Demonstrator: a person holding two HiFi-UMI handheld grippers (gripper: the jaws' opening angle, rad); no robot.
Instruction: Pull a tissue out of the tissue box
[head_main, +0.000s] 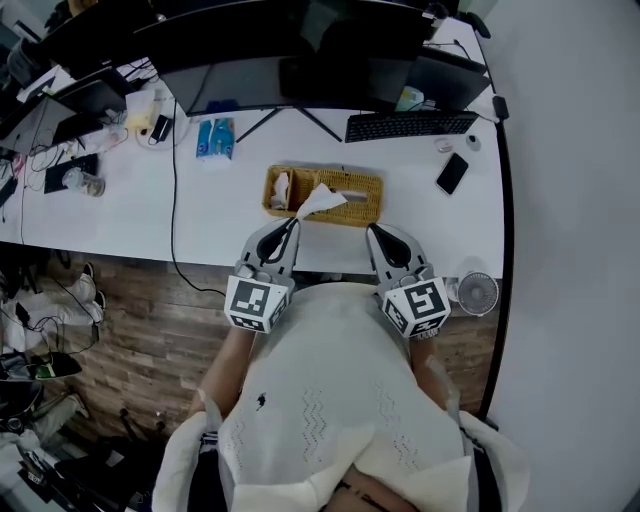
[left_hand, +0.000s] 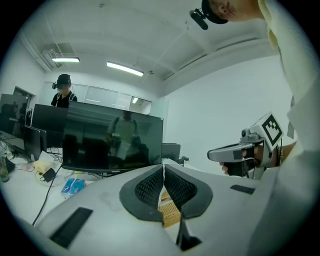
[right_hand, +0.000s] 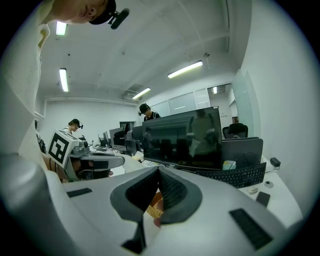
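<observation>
Tissue in left tool

On the tabletop, the tissue box sits just ahead of my left gripper and right gripper. Its tissue runs into my left fingers. The keyboard and phone lie behind-right, the monitor beyond.

We've got a long white desk across the upper half of the frame, with a woven tissue box sitting at centre near its front edge. Upper right, there's a black keyboard with a dark phone below it; blue packets lie left of centre.
</observation>
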